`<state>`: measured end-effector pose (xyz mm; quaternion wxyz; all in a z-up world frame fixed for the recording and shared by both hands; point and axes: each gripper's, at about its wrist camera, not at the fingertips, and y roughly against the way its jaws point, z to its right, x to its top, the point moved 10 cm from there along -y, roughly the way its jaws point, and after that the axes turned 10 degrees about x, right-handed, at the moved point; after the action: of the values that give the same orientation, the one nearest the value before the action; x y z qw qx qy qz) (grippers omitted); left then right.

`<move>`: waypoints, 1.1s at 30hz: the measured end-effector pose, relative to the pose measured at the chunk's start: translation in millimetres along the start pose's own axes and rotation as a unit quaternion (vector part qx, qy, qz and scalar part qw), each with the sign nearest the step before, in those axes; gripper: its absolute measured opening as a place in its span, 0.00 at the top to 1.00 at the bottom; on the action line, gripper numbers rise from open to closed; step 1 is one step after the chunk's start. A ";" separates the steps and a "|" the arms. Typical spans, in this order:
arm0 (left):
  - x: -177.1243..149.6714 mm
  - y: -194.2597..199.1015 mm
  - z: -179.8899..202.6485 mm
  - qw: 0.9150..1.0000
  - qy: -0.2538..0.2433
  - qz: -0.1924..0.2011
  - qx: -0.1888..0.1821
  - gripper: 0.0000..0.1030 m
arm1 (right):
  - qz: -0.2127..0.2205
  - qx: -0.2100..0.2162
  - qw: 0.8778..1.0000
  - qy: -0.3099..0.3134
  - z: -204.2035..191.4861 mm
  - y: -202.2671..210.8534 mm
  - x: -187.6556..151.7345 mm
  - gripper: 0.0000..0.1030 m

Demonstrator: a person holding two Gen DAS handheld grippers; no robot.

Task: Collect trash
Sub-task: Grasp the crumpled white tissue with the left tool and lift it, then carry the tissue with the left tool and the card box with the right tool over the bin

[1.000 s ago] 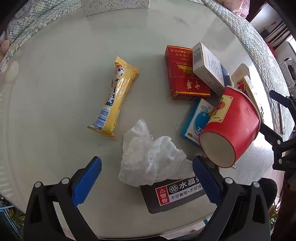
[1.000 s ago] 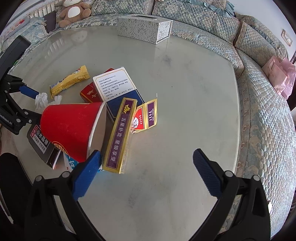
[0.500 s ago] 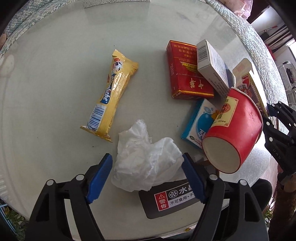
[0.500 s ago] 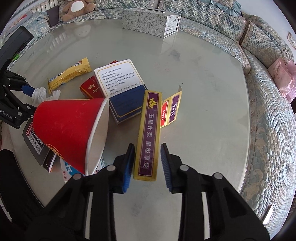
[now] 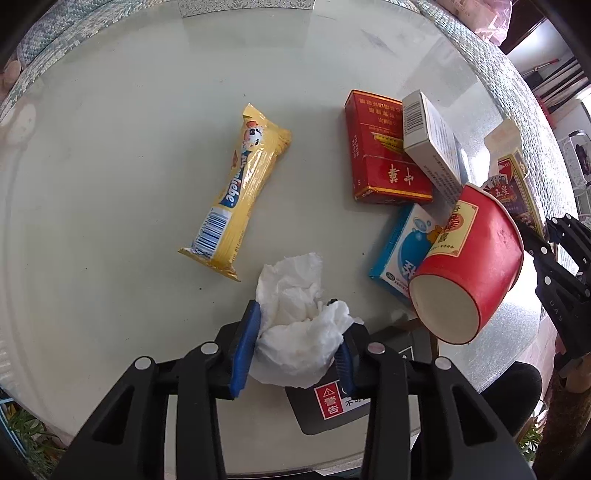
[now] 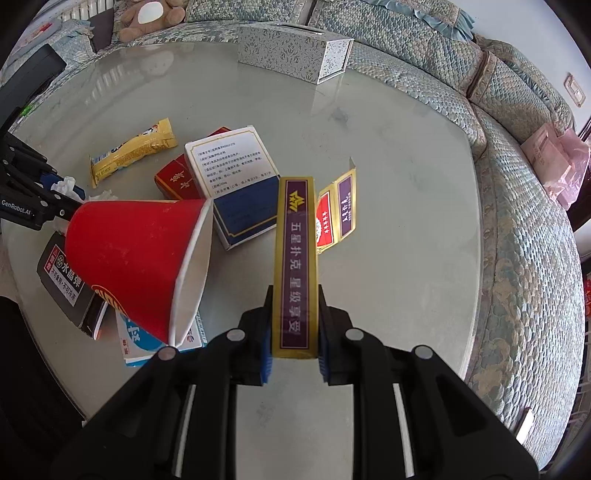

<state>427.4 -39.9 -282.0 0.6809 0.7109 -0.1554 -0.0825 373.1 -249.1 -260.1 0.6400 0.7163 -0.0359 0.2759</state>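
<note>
My left gripper (image 5: 295,332) is shut on a crumpled white tissue (image 5: 299,321) near the table's front edge. My right gripper (image 6: 294,332) is shut on a long purple and gold card box (image 6: 297,258), which points away from me with its open flap (image 6: 338,214) at the far end. A red paper cup (image 5: 469,266) lies tipped on a blue and white box (image 5: 402,247). A yellow snack wrapper (image 5: 240,192), a red cigarette pack (image 5: 384,147) and a white and navy medicine box (image 6: 236,184) lie on the glass table (image 5: 110,129).
A black packet with a red warning label (image 5: 332,402) lies under the tissue at the front edge. A patterned tissue box (image 6: 295,51) stands at the far side. A curved sofa (image 6: 517,184) wraps around the table, with a teddy bear (image 6: 147,14) on it.
Both grippers went from wide open to shut: the left closed on the tissue, the right closed on the purple and gold card box and moved in over it.
</note>
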 end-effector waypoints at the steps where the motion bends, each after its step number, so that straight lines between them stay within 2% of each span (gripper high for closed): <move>1: 0.6 1.9 -1.1 1.000 0.005 0.002 -0.001 0.64 | 0.002 -0.003 1.000 0.000 0.7 2.6 0.5 0.81; 9: 2.8 29.5 -10.6 0.999 0.034 0.027 -0.010 0.65 | 0.022 -0.024 0.999 -0.009 4.9 29.2 5.0 0.81; 18: -17.6 81.9 0.2 0.997 0.022 0.067 0.006 0.65 | 0.049 -0.032 0.998 -0.010 -9.1 80.6 7.7 0.81; 25: -55.9 122.5 10.1 0.996 0.013 0.092 0.011 0.65 | 0.070 -0.024 0.997 0.001 -39.1 123.4 0.5 0.81; 33: -104.5 145.0 34.9 0.994 -0.003 0.109 0.013 0.65 | 0.090 -0.015 0.996 0.021 -82.4 168.1 -21.9 0.81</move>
<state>302.1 -41.5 -149.8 0.6761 0.6983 -0.2349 -0.0079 257.8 -208.5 -116.5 0.6236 0.6944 -0.0910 0.3473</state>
